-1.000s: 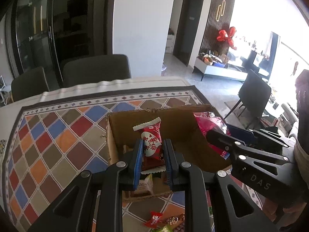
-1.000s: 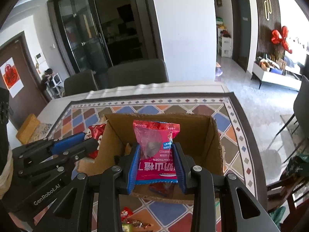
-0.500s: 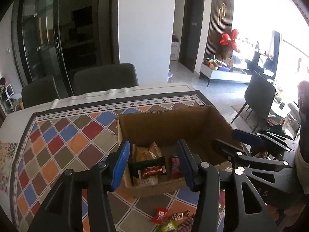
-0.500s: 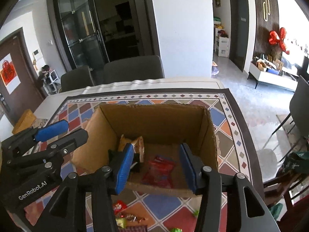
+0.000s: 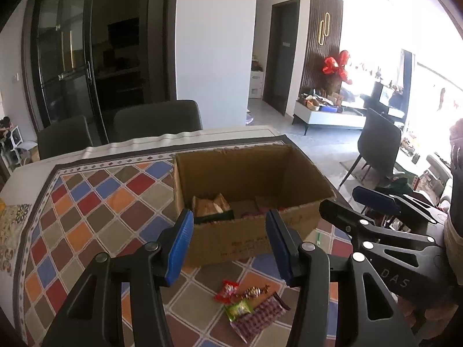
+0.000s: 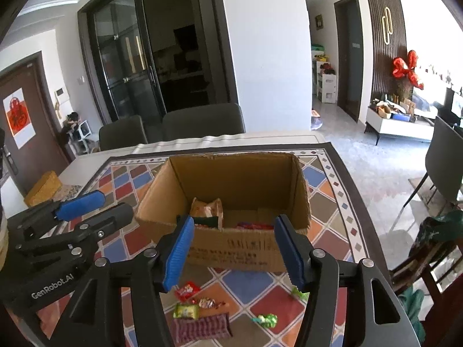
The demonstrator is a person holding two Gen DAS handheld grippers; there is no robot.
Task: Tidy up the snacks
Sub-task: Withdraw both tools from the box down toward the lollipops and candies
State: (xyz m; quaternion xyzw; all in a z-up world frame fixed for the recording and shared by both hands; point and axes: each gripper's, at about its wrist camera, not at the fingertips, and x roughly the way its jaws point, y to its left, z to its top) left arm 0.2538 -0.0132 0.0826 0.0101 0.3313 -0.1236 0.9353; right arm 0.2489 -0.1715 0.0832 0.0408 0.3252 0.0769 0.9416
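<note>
Left gripper: jaws spread wide, holding nothing, poised on the near side of the cardboard box, blue pads framing its front wall. Right gripper: likewise spread and holding nothing, set just beside the left one and facing the same front wall. Cardboard box: open-topped, upright on the patterned tablecloth; inside, a tan packet stands toward the left and a red packet lies low toward the right. Loose snacks on the cloth in front of the box, between box and grippers: a small red wrapper, a twisted candy, a green-yellow sweet and a purple checked packet, all close together. Open room: bare cloth stretches wide to the left of the box and beyond its far wall to the table's far edge, where two dark chairs stand; on the right the box sits near the cloth's dark border, with the floor beyond. Left view only: the right gripper's body seen from the side, and the box's right flank. Right view only: two green wrappers lying apart on the cloth to the right of the cluster, and a yellow woven box near the table's left edge.
</note>
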